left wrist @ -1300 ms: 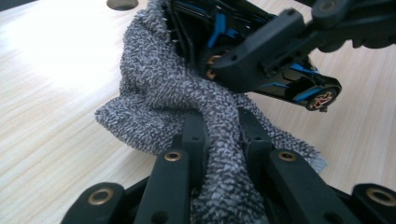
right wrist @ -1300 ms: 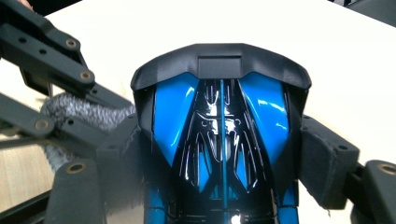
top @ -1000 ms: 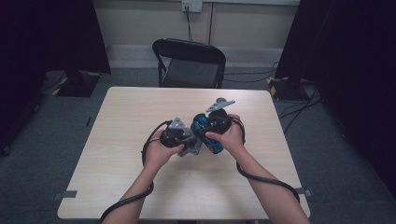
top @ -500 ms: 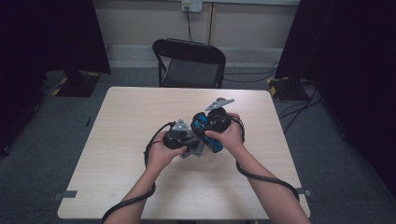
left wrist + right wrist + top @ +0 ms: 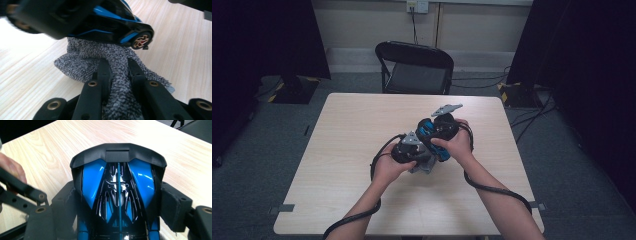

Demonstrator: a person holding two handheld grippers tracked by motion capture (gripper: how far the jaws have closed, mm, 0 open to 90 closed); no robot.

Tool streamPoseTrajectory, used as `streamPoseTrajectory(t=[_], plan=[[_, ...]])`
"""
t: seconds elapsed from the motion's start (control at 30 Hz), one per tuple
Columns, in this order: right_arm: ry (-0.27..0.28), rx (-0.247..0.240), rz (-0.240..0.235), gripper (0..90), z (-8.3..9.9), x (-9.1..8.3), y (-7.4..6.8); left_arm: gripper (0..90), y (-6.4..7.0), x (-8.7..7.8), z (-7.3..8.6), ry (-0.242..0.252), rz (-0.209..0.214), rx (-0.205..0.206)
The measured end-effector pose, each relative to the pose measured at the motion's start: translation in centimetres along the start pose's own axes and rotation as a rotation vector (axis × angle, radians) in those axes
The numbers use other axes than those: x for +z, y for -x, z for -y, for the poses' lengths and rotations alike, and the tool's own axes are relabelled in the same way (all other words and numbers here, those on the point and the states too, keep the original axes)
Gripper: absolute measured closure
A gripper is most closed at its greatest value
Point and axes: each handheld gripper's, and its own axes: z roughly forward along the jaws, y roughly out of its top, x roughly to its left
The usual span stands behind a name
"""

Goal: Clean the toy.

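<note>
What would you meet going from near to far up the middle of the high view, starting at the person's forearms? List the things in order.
Left tongs shut on the grey cloth → right tongs gripping the blue toy car → bare far part of the table → black folding chair → wall socket.

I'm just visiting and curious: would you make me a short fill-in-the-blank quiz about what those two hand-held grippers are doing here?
1. The right gripper is clamped on a black and ____ toy car.
2. The left gripper pinches a grey ____.
3. The cloth lies under the car, on a pale ____ table.
4. Behind the table stands a black folding ____.

Missing words: blue; cloth; wooden; chair
</note>
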Motion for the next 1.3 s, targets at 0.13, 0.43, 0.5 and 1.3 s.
streamPoseTrajectory(t=[0.13, 0.43, 0.5, 1.3], plan=[[-0.001, -0.006, 0.002, 25.8, -0.2, -0.1, -0.1, 76.3, 0.2, 0.2, -0.1, -0.002, 0.004, 0.003], [-0.005, 0.003, 0.007, 25.8, -0.2, 0.1, 0.0, 76.3, 0.8, 0.8, 0.1, -0.009, 0.018, 0.014], [-0.004, 0.003, 0.008, 25.8, -0.3, 0.1, 0.0, 76.3, 0.9, 0.9, 0.1, -0.008, 0.022, 0.019], [0.002, 0.041, 0.020, 25.8, -0.6, -0.4, 1.2, 76.2, 3.2, 2.1, 0.3, -0.040, 0.087, 0.084]])
